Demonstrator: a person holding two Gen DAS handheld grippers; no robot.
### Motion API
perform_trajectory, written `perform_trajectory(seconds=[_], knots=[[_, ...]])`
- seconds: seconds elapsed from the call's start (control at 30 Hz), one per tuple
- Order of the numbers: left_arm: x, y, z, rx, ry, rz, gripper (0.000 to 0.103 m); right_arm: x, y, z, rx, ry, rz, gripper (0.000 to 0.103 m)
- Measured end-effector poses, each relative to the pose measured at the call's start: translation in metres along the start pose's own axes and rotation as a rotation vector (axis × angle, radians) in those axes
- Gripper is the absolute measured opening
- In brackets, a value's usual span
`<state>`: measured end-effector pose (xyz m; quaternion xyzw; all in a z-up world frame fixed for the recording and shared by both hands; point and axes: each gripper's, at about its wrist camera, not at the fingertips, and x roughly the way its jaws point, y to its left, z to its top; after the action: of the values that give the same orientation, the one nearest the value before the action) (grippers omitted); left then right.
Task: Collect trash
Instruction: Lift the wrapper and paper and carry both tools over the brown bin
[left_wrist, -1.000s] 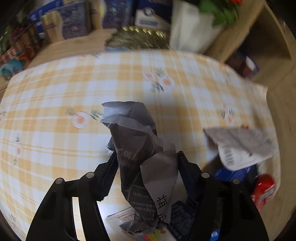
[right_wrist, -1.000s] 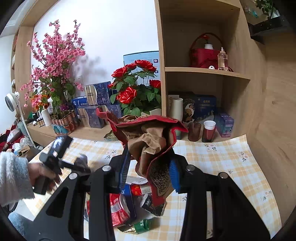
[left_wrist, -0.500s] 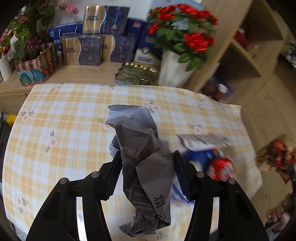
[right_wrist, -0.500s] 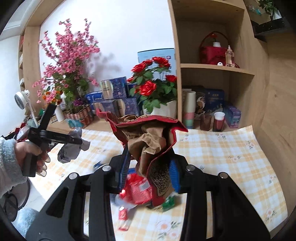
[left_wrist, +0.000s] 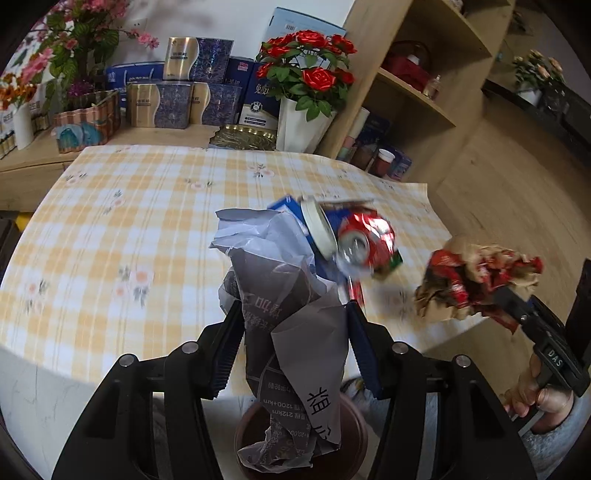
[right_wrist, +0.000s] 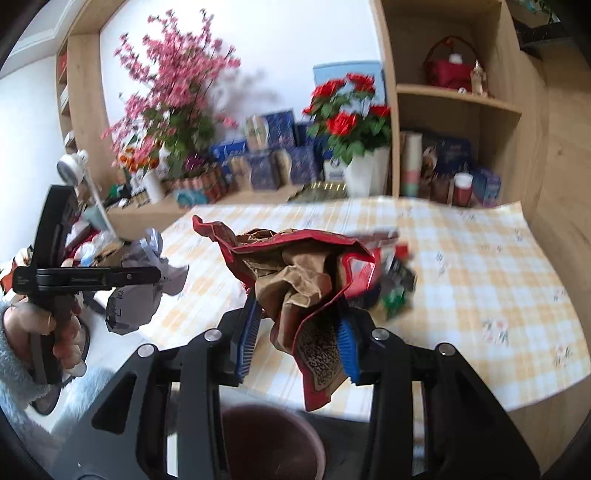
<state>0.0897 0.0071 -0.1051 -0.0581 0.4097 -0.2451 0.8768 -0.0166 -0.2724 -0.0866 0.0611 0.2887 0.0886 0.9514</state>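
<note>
Crowding the checked tablecloth (left_wrist: 147, 229) behind my grippers are a crushed red can (left_wrist: 365, 240), a white lid (left_wrist: 318, 230) and a blue carton (left_wrist: 284, 206). My left gripper (left_wrist: 295, 347), whose jaws have just been closing, pinches crumpled grey newsprint (left_wrist: 284, 295) printed "1200+km" above a brown round bin (left_wrist: 354, 435). My right gripper (right_wrist: 295, 332) clamps a creased red-and-brown paper bag (right_wrist: 295, 273); its handle reads "DAS".

Bright soft daylight, strong fisheye bending with dark corners, right wrist view motion-blurred at 12 o'clock, crushed can (left_wrist: 365, 245) smeared, soft shadows on worktop (left_wrist: 147, 229)
</note>
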Motion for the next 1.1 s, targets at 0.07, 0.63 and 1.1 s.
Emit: perform_trajectory(seconds=[0.07,0.63,1.1], knots=[[-0.007,-0.005,-0.024,0.012,-0.015,-0.010,0.054,-0.001,0.009,-0.019,-0.002,0.041,0.014,0.040],[0.022,0.008,-0.139,-0.014,-0.037,0.026,0.055,0.099,0.056,-0.159,0.073,0.508,0.122,0.040],[0.044,0.031,-0.160,-0.088,0.066,0.010,0.055,0.162,0.014,-0.214,0.315,0.765,0.028,0.041]])
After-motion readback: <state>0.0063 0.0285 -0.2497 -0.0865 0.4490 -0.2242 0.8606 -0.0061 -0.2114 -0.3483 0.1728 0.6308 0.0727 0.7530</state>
